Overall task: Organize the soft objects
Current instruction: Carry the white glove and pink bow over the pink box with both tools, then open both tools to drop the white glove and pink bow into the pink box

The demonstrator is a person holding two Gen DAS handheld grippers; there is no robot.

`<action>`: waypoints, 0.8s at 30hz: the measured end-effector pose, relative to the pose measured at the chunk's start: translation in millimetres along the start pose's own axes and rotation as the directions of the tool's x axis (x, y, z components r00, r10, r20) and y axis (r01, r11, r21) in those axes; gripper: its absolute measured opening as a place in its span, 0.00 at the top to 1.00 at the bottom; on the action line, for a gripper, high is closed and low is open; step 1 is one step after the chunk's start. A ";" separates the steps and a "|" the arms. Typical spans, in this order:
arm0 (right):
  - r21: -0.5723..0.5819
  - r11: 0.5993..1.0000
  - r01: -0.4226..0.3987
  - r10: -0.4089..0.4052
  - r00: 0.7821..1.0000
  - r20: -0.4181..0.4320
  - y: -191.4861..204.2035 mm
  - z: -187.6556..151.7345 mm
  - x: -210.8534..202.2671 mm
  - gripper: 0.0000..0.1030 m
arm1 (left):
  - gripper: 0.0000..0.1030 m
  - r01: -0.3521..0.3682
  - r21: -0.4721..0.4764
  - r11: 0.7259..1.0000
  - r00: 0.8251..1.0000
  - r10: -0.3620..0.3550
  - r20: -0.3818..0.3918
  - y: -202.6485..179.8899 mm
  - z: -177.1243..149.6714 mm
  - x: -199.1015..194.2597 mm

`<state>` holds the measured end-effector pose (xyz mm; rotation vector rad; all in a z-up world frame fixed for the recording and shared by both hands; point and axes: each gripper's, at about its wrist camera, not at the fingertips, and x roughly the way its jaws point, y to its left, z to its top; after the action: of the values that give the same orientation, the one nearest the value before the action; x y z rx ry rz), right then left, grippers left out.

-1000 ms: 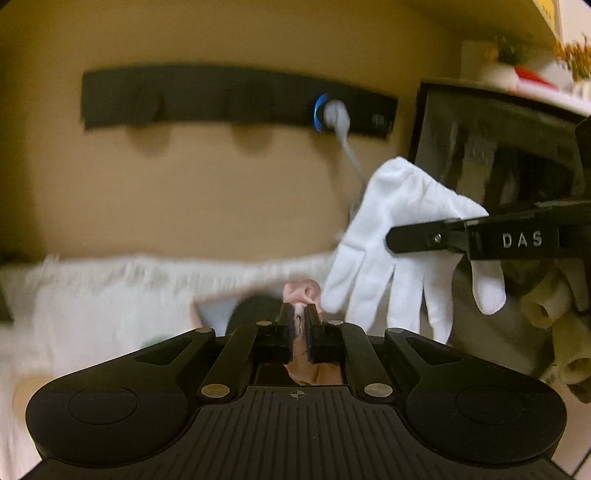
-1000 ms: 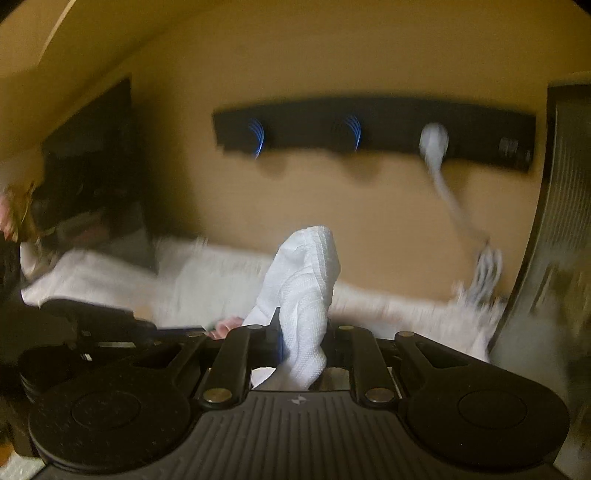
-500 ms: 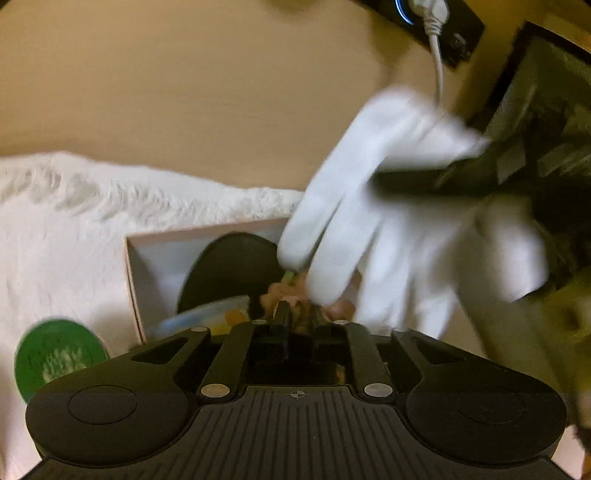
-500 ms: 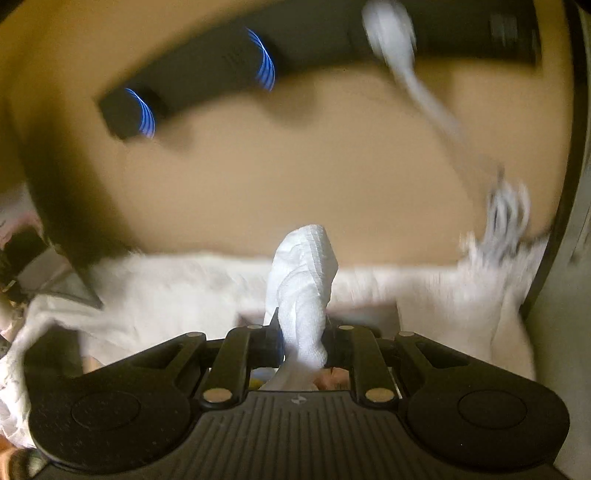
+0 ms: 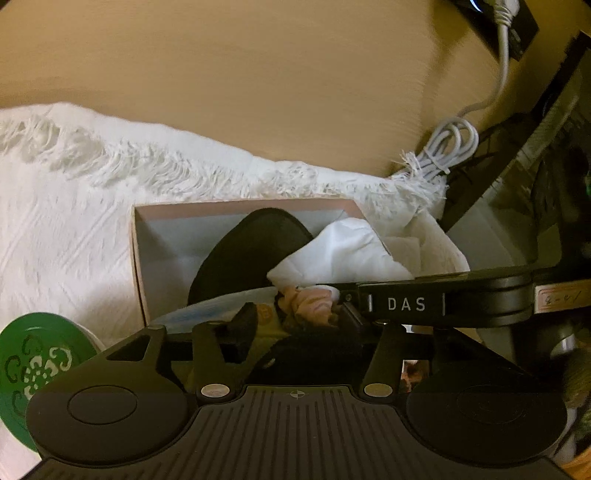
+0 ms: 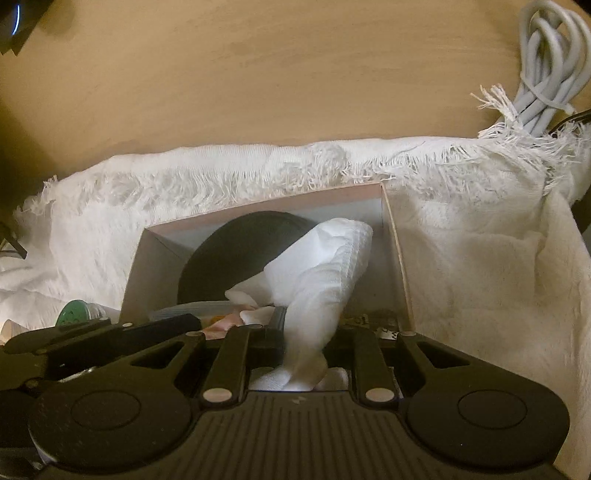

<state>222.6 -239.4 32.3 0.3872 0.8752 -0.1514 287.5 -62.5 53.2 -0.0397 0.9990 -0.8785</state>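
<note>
White glove [image 6: 325, 273] and black pad [image 5: 247, 254] in pink-rimmed box [image 5: 236, 204]; green lid [image 5: 37, 363] with white swirls

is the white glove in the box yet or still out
Partly in. The glove hangs from the right hand-held gripper with its upper part inside the box, over a black item.

Fringed cloth [image 5: 66, 229]: white, textured, spread over the worktop; its frayed edge runs along the far side against the wall.
Wall [image 5: 258, 74]: tan, wood-grained, behind the cloth.
Green lid [image 5: 35, 365]: round, with a white scroll pattern, at the near left on the cloth.
Coiled cable [image 5: 452, 142]: pale grey, bundled with a tie, at the far right corner by the fringe; one strand rises up the wall.
Power strip [image 5: 513, 18]: black, at the top right, where the cable plugs in.
</note>
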 end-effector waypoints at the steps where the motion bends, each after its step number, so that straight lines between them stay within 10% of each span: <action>1: 0.007 1.000 0.000 0.000 1.000 -0.006 -1.6 0.8 1.9 0.84 | 0.47 -0.002 -0.003 1.000 1.000 0.002 -0.003 -1.4 0.6 -1.3; 11: -0.041 0.999 0.029 -0.028 0.999 0.019 4.8 0.0 0.4 0.80 | 0.54 -0.065 0.015 0.998 0.994 0.063 0.091 -10.4 0.9 -44.6; 15: -0.036 0.999 -0.006 0.009 0.996 0.084 7.3 5.4 -27.7 0.33 | 0.54 -0.078 0.015 0.997 0.988 0.076 0.137 -13.6 1.0 -66.5; 24: -0.087 0.996 -0.013 0.029 0.981 0.194 22.3 7.1 -67.0 0.31 | 0.56 -0.071 0.104 0.992 0.995 0.063 0.076 -30.1 -12.4 -74.9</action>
<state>191.5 -223.5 94.1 0.2960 0.6816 -0.1297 241.7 -29.0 111.8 0.0524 0.8800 -0.8616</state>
